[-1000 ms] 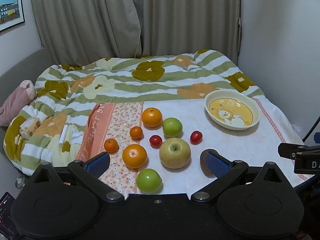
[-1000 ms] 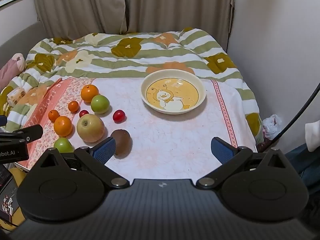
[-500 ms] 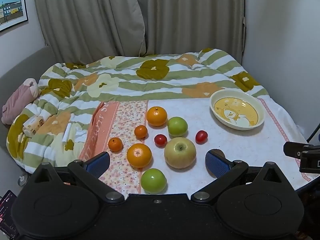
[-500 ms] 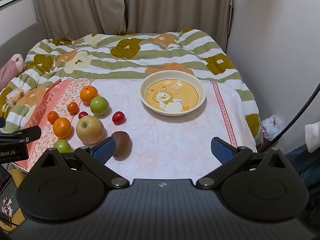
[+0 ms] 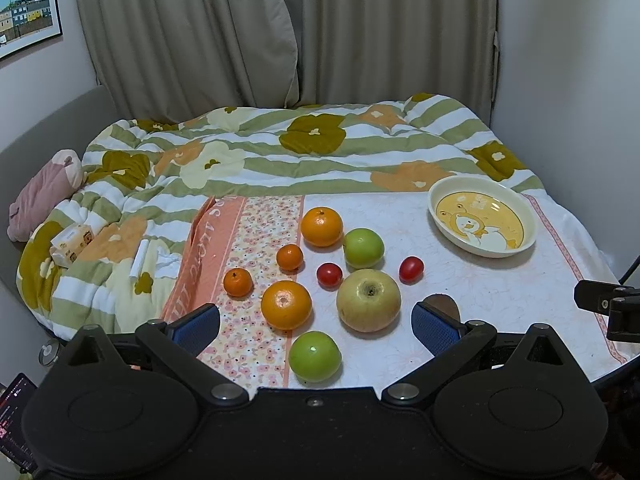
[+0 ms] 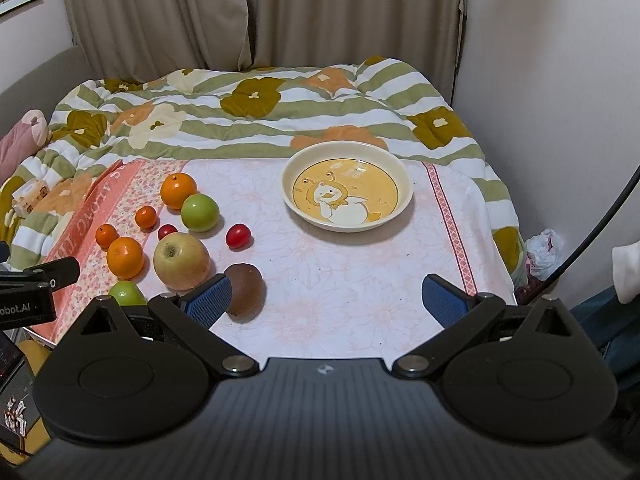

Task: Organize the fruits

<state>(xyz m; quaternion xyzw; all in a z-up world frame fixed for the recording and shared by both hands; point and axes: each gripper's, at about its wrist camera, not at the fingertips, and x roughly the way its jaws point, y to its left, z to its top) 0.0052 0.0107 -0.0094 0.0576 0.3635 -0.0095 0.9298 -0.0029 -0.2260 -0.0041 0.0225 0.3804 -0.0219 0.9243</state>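
Note:
Fruit lies loose on the cloth-covered table (image 6: 352, 288): a big yellow apple (image 5: 368, 300), two large oranges (image 5: 286, 304) (image 5: 321, 226), two small mandarins (image 5: 238, 282) (image 5: 289, 257), two green apples (image 5: 315, 356) (image 5: 363, 247), two cherry tomatoes (image 5: 329, 274) (image 5: 411, 269) and a brown kiwi (image 6: 245, 288). An empty cream bowl with a duck picture (image 6: 347, 190) stands at the far right. My left gripper (image 5: 316, 324) is open and empty over the near green apple. My right gripper (image 6: 326, 300) is open and empty, its left finger beside the kiwi.
A striped floral quilt (image 5: 280, 152) covers the bed behind the table. A pink plush (image 5: 44, 196) and a tissue pack (image 5: 72, 242) lie at the left. Curtains and walls close the back and right. A plastic bag (image 6: 544, 252) sits on the floor at the right.
My left gripper has drawn back and up a little, so the fruit sits lower and farther in its view. My right gripper has barely moved. Nothing was grasped.

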